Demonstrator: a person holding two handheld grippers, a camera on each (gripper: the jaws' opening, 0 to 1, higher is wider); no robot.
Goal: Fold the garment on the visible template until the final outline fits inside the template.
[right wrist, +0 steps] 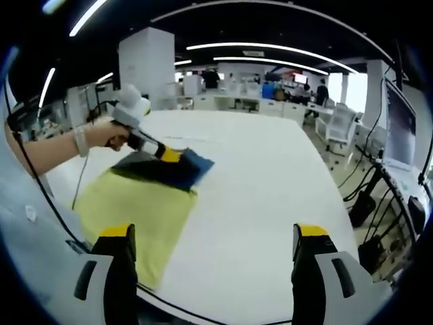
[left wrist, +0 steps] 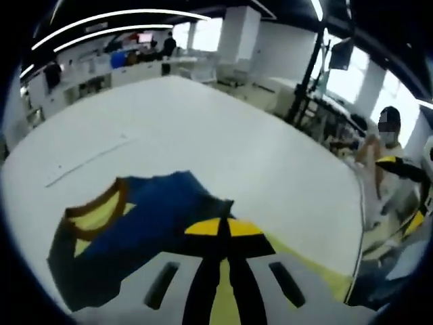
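An open-plan office or lab. Rows of desks (right wrist: 270,101) with monitors (right wrist: 400,125), office chairs (right wrist: 338,125) — long ceiling light strips (right wrist: 270,47).

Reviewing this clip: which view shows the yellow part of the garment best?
The right gripper view: the yellow part lies spread on the white table, with the navy part folded over its far end under the left gripper. The left gripper view shows a yellow strip beside the shut jaws.
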